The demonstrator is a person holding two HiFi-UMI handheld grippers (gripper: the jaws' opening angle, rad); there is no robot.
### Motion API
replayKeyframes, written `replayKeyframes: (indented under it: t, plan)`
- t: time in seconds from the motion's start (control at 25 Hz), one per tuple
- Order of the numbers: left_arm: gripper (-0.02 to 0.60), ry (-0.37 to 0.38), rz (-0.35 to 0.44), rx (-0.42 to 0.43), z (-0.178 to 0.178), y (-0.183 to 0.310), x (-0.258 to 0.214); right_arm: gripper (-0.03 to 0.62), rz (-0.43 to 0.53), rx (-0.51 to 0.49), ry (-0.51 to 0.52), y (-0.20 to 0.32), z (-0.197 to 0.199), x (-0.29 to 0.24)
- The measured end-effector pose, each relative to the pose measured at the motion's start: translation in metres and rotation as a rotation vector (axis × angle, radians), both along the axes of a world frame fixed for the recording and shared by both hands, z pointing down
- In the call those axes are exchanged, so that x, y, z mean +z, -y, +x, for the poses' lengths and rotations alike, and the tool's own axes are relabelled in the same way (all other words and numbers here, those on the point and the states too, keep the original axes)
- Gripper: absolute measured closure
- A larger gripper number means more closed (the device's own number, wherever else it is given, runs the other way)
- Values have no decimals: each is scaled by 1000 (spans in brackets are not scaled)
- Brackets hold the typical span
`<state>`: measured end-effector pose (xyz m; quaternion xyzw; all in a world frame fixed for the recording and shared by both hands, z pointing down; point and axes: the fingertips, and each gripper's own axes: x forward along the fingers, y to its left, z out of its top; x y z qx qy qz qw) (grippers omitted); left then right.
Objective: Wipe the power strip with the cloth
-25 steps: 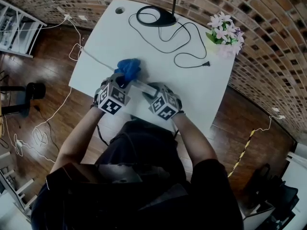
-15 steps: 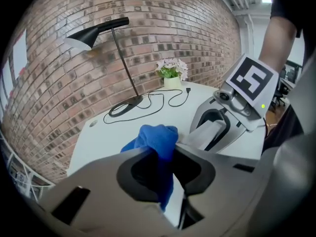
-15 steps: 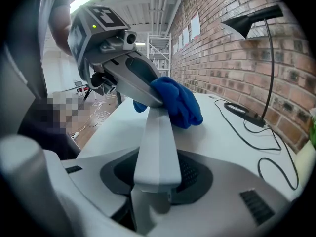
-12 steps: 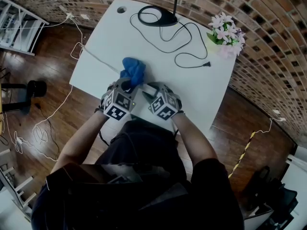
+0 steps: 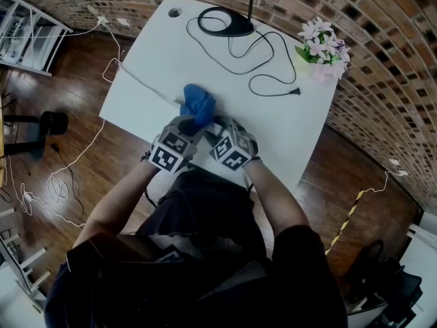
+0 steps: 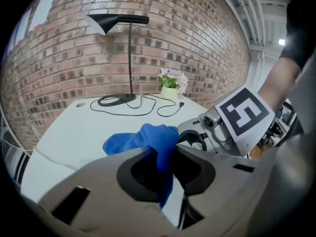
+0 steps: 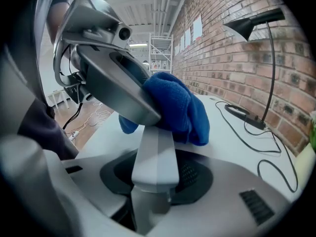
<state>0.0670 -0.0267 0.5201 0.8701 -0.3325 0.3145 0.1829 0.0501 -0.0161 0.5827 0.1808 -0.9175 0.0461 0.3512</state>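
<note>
Firmly, left gripper [image 6: 165, 152] pinches blue cloth [image 6: 143, 138]; right gripper [image 7: 157, 169] clamps power strip [image 7: 153, 142].

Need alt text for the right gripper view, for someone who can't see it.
The right hand-held gripper grips one end of a white power strip, and the left hand-held gripper holds a blue cloth on it. A black lamp stands behind on the table.

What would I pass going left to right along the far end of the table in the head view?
Hole → lamp base → flowers
</note>
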Motion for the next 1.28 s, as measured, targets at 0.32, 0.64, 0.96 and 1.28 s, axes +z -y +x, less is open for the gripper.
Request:
replayKeyframes:
  t: [0.32,0.64,0.96,1.28]
  plan:
    - [511,-86,-69,20,26,-12,-1,439,-6,-5,5,0,-1,-1]
    - [514,-65,-136,74,40,-18,3,439,-21,-20,0,-1,0,1]
    - [514,-152,-241,35,40,-21,5,437,-12,-53,4,-4,-1,-1]
    - [515,-232,-331,41,43,-23,6,437,-2,-74,5,-4,-1,-1]
